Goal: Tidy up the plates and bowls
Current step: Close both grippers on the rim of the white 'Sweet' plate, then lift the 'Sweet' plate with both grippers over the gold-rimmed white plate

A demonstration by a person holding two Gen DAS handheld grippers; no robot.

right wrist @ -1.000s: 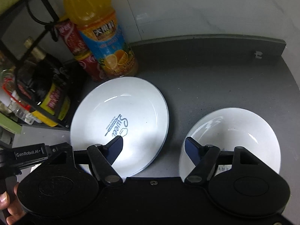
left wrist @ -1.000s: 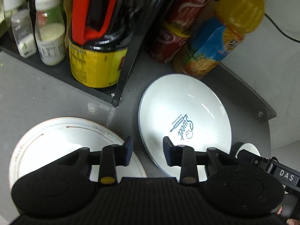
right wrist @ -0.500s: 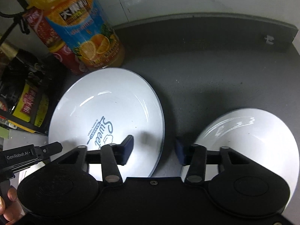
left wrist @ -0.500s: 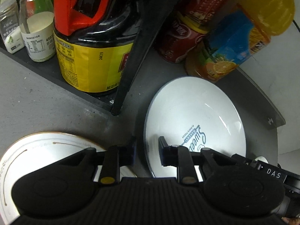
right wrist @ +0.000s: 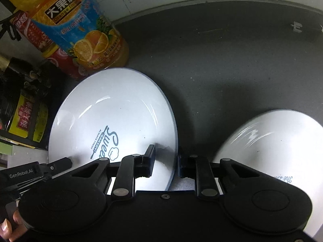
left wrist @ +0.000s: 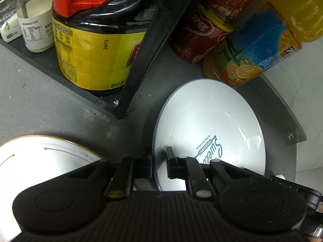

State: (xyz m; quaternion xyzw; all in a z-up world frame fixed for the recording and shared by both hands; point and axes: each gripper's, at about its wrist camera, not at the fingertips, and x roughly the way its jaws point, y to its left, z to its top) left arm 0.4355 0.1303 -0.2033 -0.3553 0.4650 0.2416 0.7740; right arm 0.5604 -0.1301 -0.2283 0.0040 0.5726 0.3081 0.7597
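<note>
A white plate [left wrist: 212,121] printed "Sweet Bakery" lies on the dark grey counter [right wrist: 232,70]. My left gripper [left wrist: 159,161] straddles its left rim, one finger outside and one over the plate, shut on that rim. In the right wrist view the same plate [right wrist: 113,111] has my right gripper [right wrist: 166,161] shut on its right rim. A white bowl [right wrist: 272,141] sits just right of the right gripper. A white plate with a brown rim [left wrist: 40,155] lies left of the left gripper.
An orange juice bottle [right wrist: 80,30] and red cans [left wrist: 201,30] stand right behind the plate. A black rack post [left wrist: 141,50] and a large soy sauce jug [left wrist: 90,50] stand at the back left. A hand [right wrist: 8,227] holds the left gripper's handle.
Both grippers have moved forward and down onto the printed plate. Their fingers have narrowed from wide open to pinching its opposite rims.
</note>
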